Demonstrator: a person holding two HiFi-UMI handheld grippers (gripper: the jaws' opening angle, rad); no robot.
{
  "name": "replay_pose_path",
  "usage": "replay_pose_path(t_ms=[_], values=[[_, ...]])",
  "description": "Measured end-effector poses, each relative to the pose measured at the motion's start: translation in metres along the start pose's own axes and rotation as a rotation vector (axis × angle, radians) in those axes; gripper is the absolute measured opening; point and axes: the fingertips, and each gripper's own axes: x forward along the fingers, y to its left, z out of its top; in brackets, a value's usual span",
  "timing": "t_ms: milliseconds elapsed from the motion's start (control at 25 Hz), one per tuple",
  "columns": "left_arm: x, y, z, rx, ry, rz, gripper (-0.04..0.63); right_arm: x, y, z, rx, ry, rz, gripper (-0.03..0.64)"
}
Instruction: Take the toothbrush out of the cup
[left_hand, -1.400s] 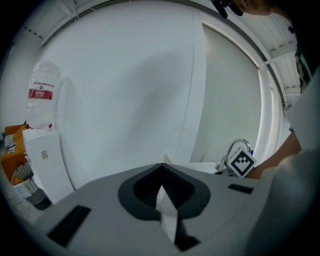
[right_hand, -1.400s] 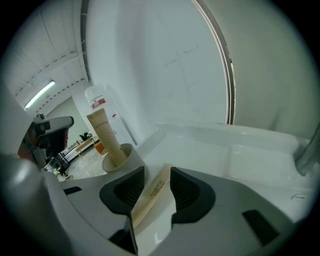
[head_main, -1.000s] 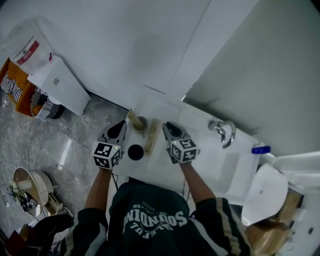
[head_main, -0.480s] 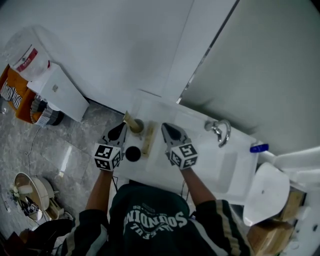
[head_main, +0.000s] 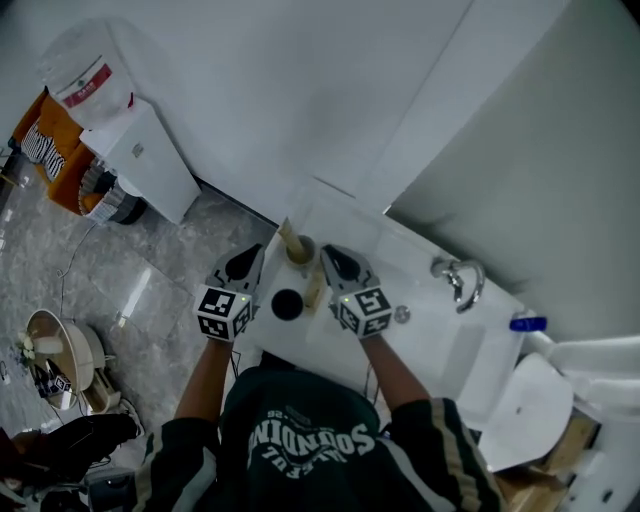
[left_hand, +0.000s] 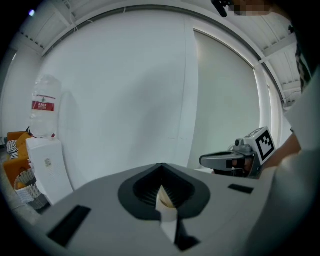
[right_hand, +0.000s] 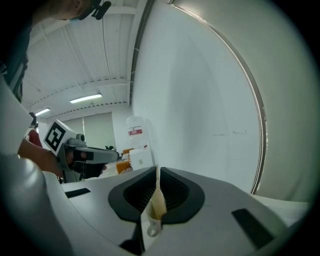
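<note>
The pale wooden toothbrush (head_main: 289, 236) leans in the round tan cup (head_main: 301, 251) on the white counter (head_main: 345, 222), handle up for pinching. The left hand-held gripper (head_main: 252, 258) and right hand-held gripper (head_main: 328, 256) flank it, jaws closed on nothing (probably poised to steady and pull).
</note>
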Motion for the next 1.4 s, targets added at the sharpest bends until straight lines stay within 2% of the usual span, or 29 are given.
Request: replay_pose_path(t_ms=[40,120,200,600,1080,1120,1240,1400], values=[[-0.002,0.002,-0.001,-0.004,0.0,0.004,0.0,0.005,0.002,-0.005,-0.002,0.017,0.009,0.009],[-0.005,0.005,-0.004,-0.012,0.001,0.011,0.0,0.015,0.005,-0.017,0.0,0.058,0.025,0.107],[-0.008,0.008,-0.006,-0.018,0.002,0.017,0.0,0.024,0.009,-0.027,-0.006,0.096,0.036,0.144],[-0.022,0.017,-0.023,-0.041,0.027,0.027,0.0,0.082,0.015,-0.071,-0.069,0.286,0.052,0.209],[-0.034,0.04,-0.026,-0.055,0.03,0.067,0.0,0.116,0.011,-0.091,-0.115,0.406,0.055,0.207],[-0.034,0.04,-0.026,-0.055,0.03,0.067,0.0,0.115,0.012,-0.09,-0.113,0.41,0.056,0.201],[-0.034,0.04,-0.026,-0.052,0.032,0.061,0.0,0.11,0.013,-0.083,-0.112,0.401,0.059,0.109],[-0.034,0.044,-0.021,-0.049,0.026,0.066,0.0,0.099,0.015,-0.066,-0.105,0.354,0.074,0.087]])
